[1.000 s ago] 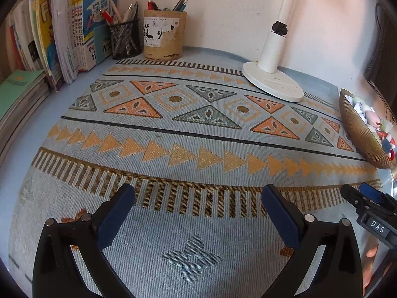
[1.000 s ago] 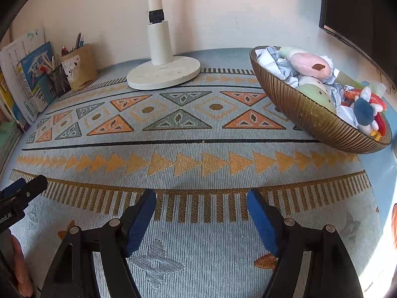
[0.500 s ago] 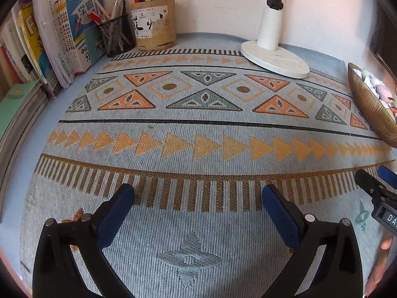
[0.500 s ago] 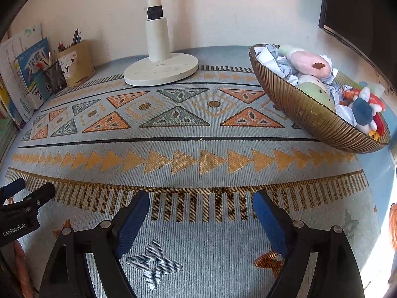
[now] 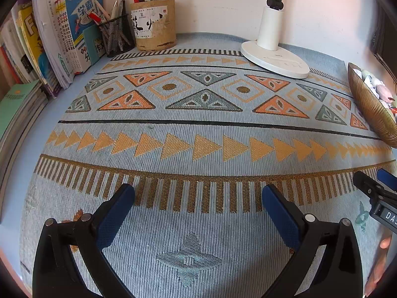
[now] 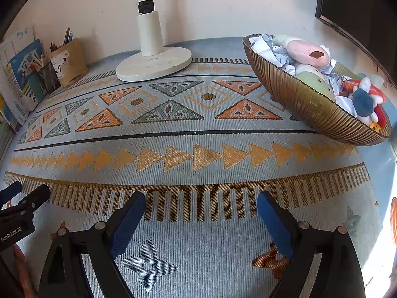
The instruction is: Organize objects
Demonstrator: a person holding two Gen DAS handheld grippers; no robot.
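Note:
A golden ribbed bowl (image 6: 307,104) at the right holds plush toys (image 6: 305,53) and crumpled paper; its edge also shows in the left wrist view (image 5: 369,106). A cardboard pen cup (image 5: 153,24) and a black mesh pen cup (image 5: 116,34) stand at the back left. My left gripper (image 5: 198,196) is open and empty above the patterned cloth (image 5: 198,129). My right gripper (image 6: 201,203) is open and empty above the same cloth, left of and nearer than the bowl. Each gripper shows at the edge of the other's view.
A white lamp base (image 5: 275,59) stands at the back centre, also in the right wrist view (image 6: 153,64). Upright books (image 5: 57,39) and a flat stack (image 5: 17,104) line the left side. A dark monitor (image 6: 347,5) hangs at the upper right.
The left gripper's view has shifted toward the pen cups and books, with the bowl sliding to the right edge. The right gripper has drawn back a little. Both stay open.

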